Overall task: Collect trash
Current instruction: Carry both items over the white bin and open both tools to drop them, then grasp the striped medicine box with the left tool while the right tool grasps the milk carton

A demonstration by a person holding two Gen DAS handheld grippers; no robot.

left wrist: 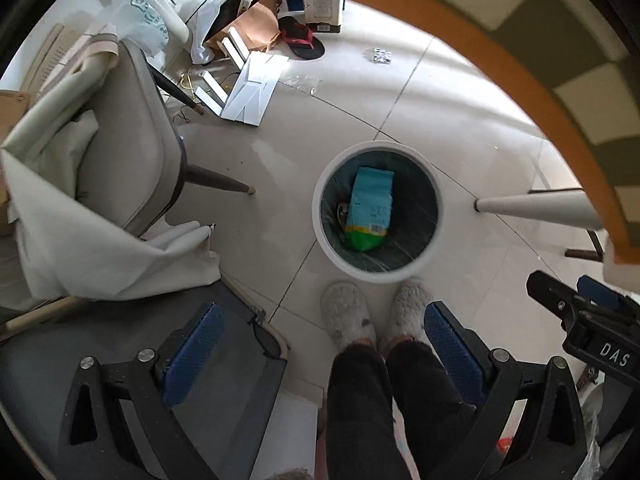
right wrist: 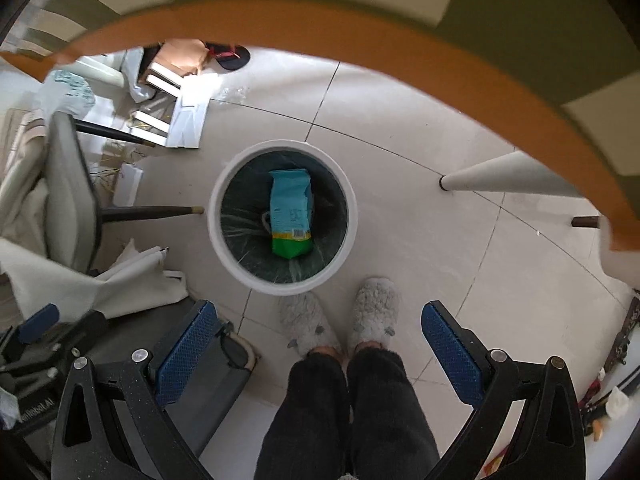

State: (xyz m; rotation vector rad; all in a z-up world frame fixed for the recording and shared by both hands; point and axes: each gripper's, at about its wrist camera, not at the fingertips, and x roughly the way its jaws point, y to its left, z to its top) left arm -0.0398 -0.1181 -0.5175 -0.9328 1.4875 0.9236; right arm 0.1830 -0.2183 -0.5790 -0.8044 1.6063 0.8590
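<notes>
bin point(left wrist: 434, 236) standing on floor point(left wrist: 460, 92) at 12 o'clock of slippers point(left wrist: 348, 314) | carton point(left wrist: 370, 208) lying inside bin | chair point(left wrist: 132, 152) sitting at 9 o'clock of bin | table leg point(left wrist: 532, 204) slanting at 3 o'clock | table edge point(left wrist: 460, 28) arcing overhead at 1 o'clock | boxes and bags point(left wrist: 248, 28) lying at 11 o'clock

Both wrist cameras high, facing straight down past table edge point(left wrist: 460, 28), well above floor, shared field: bin point(left wrist: 320, 200) point(right wrist: 214, 216), slippers point(right wrist: 340, 324), chair point(left wrist: 132, 152), left view offset leftward
</notes>
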